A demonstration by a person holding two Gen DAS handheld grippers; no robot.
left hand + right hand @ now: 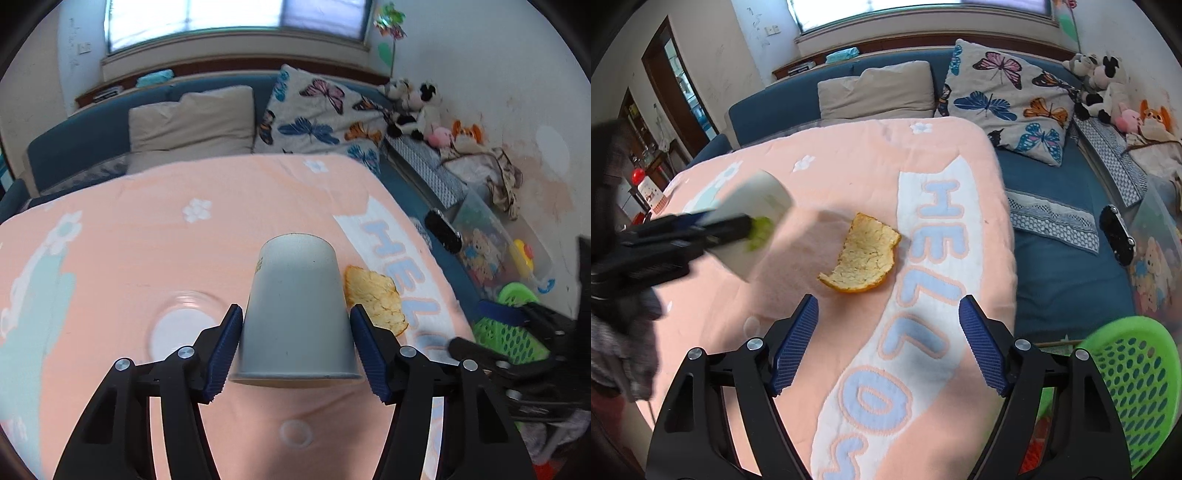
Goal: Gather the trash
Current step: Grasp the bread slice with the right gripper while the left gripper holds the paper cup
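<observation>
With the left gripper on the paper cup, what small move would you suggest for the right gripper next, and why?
Probably ease the right gripper forward and down over the orange peel. Its jaws stand open and empty, and the peel lies flat on the pink blanket just ahead of them, clear of the paper cup gripped by the left gripper.

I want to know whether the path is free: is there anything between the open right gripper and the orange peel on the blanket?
No. In the right wrist view, only bare pink blanket separates the right gripper from the orange peel.
</observation>
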